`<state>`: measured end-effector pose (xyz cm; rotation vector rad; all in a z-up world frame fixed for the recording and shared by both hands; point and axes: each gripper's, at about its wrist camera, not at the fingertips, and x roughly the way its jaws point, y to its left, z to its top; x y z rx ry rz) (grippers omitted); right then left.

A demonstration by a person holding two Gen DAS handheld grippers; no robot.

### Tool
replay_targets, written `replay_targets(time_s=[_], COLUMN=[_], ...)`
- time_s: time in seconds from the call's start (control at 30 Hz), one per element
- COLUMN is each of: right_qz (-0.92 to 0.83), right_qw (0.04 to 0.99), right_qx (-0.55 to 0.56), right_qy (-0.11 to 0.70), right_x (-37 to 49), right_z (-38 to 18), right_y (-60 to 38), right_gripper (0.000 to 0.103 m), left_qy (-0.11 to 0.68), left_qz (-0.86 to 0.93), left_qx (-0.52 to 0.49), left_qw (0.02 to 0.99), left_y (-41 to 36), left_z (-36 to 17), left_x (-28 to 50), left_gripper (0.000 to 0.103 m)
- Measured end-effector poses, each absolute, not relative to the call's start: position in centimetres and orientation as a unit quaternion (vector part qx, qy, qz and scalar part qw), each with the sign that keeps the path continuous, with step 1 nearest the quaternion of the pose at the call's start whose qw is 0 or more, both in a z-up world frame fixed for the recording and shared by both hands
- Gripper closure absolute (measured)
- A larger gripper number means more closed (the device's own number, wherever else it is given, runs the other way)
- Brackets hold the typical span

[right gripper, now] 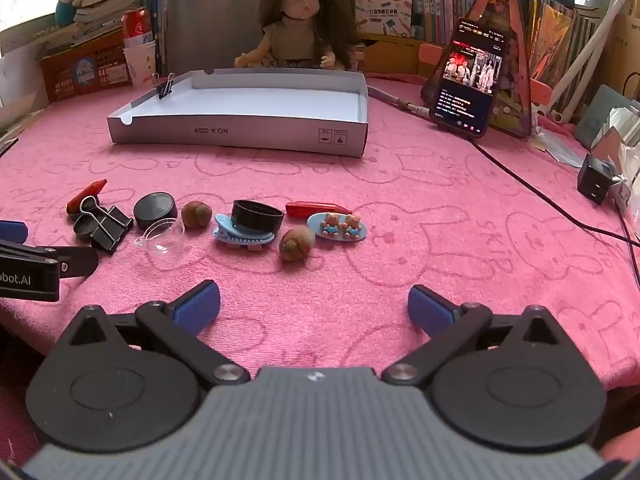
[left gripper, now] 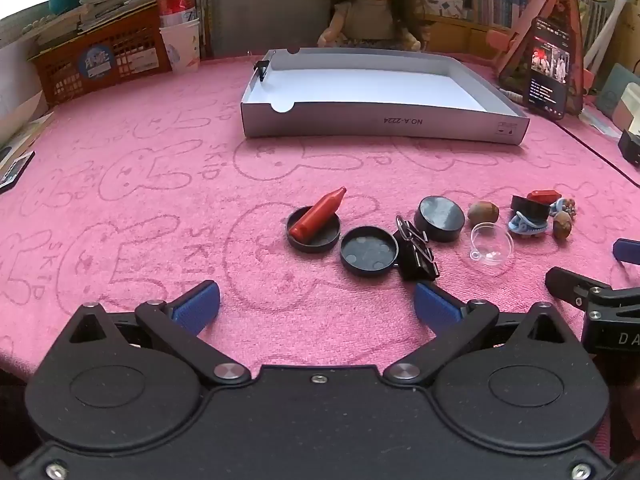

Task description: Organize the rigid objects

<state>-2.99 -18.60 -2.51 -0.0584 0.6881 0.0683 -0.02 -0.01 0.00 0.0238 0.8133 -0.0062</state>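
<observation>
Trouble I expect: both my left gripper (left gripper: 316,304) and right gripper (right gripper: 314,306) gape wide and empty; a nut (right gripper: 297,243) could roll, the clear dome (right gripper: 162,242) slip.

Box (right gripper: 240,136) behind row of trinkets (right gripper: 248,224)

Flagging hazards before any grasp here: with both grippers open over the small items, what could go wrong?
1. The clear dome touches the binder clip; gripping either may knock the other aside.
2. The nuts are round and could roll on the pink cloth if nudged.
3. A black cap sits on the blue hair clip; lifting the clip could tip it off.
</observation>
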Motion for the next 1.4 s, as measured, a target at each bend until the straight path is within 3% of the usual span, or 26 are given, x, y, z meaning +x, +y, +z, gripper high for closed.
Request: replay_targets(time_s=[1.4], right_qz=[0.027], right_qw=[0.936], right_qx=[-0.023], right_qy=[0.35], right_x=[-2.75], right_z=[-2.33], right_y=[-18.49], right_gripper=[0.0], left_qy=[0.408], left_qz=[0.003], left_qx=[0.005], left_qw=[0.913], left_y=[0.15], left_z=[-0.08], left_x=[0.5], left_gripper=[0.0])
